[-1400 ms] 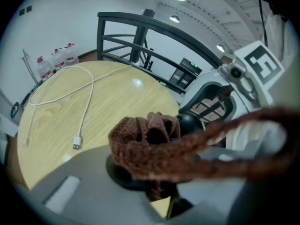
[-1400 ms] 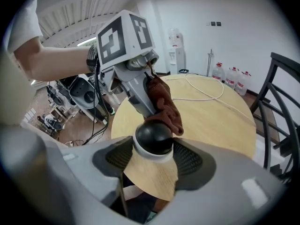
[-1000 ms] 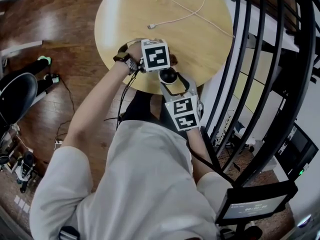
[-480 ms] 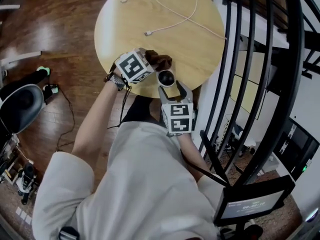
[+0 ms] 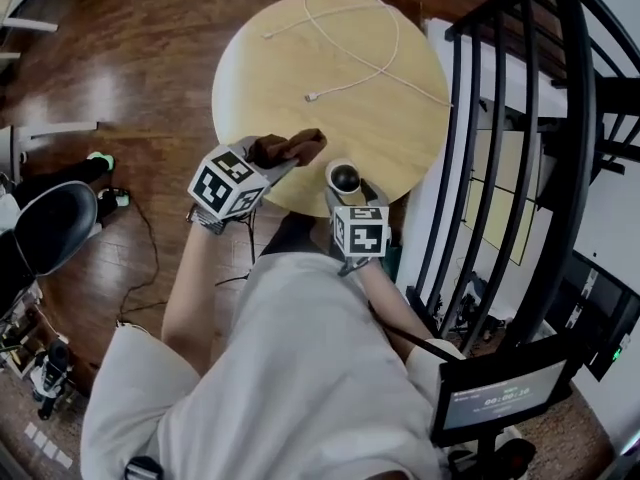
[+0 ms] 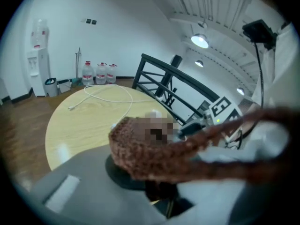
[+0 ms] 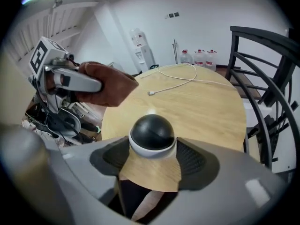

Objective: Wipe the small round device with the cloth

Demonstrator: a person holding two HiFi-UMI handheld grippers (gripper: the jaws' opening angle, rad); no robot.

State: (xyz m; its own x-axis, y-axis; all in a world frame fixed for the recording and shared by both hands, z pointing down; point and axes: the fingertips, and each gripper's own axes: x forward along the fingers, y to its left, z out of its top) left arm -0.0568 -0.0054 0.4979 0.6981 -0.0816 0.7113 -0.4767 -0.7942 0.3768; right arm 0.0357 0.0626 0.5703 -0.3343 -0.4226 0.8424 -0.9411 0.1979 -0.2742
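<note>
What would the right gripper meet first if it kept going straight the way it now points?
Probably the small round device, sitting between the right gripper's jaws, which have just been opening; then the table beneath.

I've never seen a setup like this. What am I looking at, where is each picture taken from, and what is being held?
No robot here: a person holds a hand tool ending in a two-jaw claw in each hand. The head view looks down from their head; each gripper view looks along one claw. A round wooden table carries a white cable. The left claw is shut on a brown cloth. The right claw has just been opening its jaws around a small round device, a black dome on a white base, sitting at the table's near edge.
</note>
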